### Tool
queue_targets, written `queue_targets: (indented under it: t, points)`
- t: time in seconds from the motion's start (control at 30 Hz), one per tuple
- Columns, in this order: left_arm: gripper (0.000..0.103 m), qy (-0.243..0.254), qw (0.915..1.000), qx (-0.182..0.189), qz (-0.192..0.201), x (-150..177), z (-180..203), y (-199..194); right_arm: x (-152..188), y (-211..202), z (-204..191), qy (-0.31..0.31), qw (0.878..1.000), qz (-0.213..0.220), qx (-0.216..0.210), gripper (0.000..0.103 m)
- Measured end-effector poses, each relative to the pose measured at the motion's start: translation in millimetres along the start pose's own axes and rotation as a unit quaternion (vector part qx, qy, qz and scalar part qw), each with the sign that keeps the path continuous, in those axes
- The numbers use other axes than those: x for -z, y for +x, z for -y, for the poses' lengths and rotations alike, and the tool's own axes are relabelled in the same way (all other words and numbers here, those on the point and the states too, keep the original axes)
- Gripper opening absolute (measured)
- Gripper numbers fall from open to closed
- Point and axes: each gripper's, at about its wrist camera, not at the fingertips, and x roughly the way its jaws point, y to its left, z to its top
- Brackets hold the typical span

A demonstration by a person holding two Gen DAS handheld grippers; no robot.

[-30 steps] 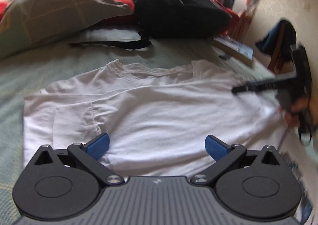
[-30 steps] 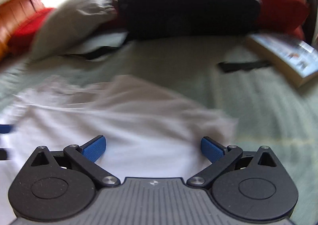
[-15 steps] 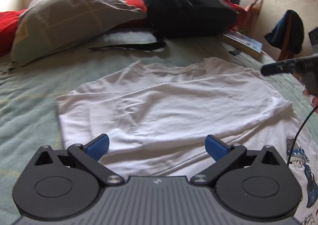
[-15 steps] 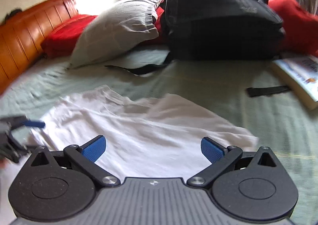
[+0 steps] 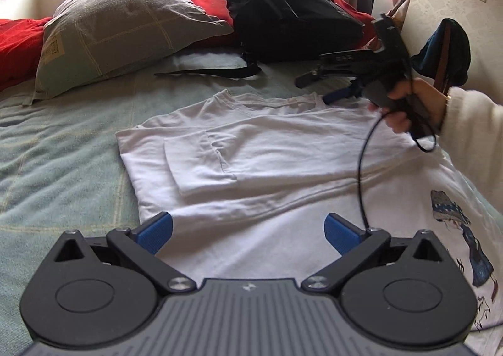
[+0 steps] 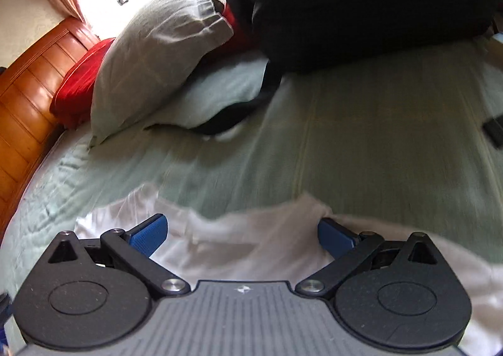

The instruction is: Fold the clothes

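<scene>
A white T-shirt (image 5: 267, 161) lies flat on the green bedspread (image 5: 63, 161), its left sleeve folded in over the body and a blue printed figure at its lower right. My left gripper (image 5: 248, 231) hovers open over the shirt's near part, nothing between its blue pads. The right gripper (image 5: 333, 87), held by a hand in a cream sleeve, floats above the shirt's collar end at the far right. In the right wrist view that gripper (image 6: 240, 235) is open just above the shirt's collar edge (image 6: 239, 230), holding nothing.
A grey-green pillow (image 5: 122, 38), a red cushion (image 5: 15, 47) and a large black backpack (image 5: 283, 7) with a loose strap (image 5: 207, 71) crowd the head of the bed. A wooden headboard (image 6: 28, 98) runs along the left. A chair draped with dark cloth (image 5: 446, 47) stands by the wall.
The right gripper has swung up and in over the shirt's collar end, now pointing across the bed. My left gripper drew back slightly. Both stayed open.
</scene>
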Motion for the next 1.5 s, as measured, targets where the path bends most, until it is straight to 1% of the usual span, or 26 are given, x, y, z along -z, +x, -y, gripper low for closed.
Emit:
queue_targets:
  t: [0.17, 0.3, 0.4, 0.47, 0.53, 0.67, 0.77, 0.87, 0.97, 1.07, 1.13, 1.2, 1.3, 1.4, 1.5]
  points:
    - [0.102, 0.012, 0.9999, 0.009, 0.001, 3, 5, -2, -5, -11, -21, -0.045, 0.998, 0.001, 0.047, 0.103]
    - [0.102, 0.031, 0.9994, 0.016, 0.001, 6, 14, -2, -3, -25, -24, -0.033, 0.999, -0.019, 0.035, 0.103]
    - [0.102, 0.048, 0.9987, 0.016, -0.005, 8, 21, -2, 4, -26, -37, -0.047, 0.997, -0.039, 0.047, 0.103]
    - [0.102, 0.055, 0.9984, 0.014, -0.007, 10, 23, -3, 8, -23, -48, -0.064, 0.994, -0.05, 0.074, 0.103]
    - [0.102, 0.057, 0.9982, 0.016, -0.006, 12, 24, -7, 13, -17, -55, -0.08, 0.989, -0.06, 0.11, 0.103]
    - [0.102, 0.058, 0.9982, 0.011, -0.007, 14, 26, -17, 15, -4, -53, -0.086, 0.985, -0.062, 0.136, 0.103]
    - [0.102, 0.063, 0.998, 0.005, -0.007, 15, 26, -29, 13, -25, -54, -0.071, 0.99, -0.046, 0.109, 0.103]
    - [0.102, 0.067, 0.9977, -0.005, -0.009, 13, 26, -43, 14, -59, -67, -0.099, 0.989, -0.027, 0.109, 0.103]
    - [0.102, 0.072, 0.9973, -0.005, -0.015, 15, 29, -58, 24, -101, -81, -0.135, 0.986, -0.018, 0.101, 0.103]
    - [0.102, 0.08, 0.9964, 0.001, -0.026, 24, 37, -66, 53, -138, -91, -0.176, 0.981, -0.027, 0.072, 0.103]
    - [0.102, 0.083, 0.996, 0.008, -0.031, 34, 45, -65, 83, -154, -95, -0.199, 0.978, -0.037, 0.057, 0.103]
    - [0.102, 0.075, 0.9964, 0.022, -0.034, 44, 51, -58, 117, -162, -95, -0.211, 0.975, -0.045, 0.051, 0.103]
    - [0.102, 0.056, 0.9967, 0.042, -0.041, 62, 57, -47, 168, -162, -92, -0.213, 0.974, -0.048, 0.056, 0.103]
    - [0.102, 0.045, 0.9972, 0.039, -0.046, 80, 58, -43, 212, -170, -89, -0.201, 0.977, -0.034, 0.065, 0.103]
    - [0.102, 0.063, 0.9971, 0.034, -0.026, 97, 61, -54, 254, -180, -87, -0.196, 0.977, -0.013, 0.079, 0.103]
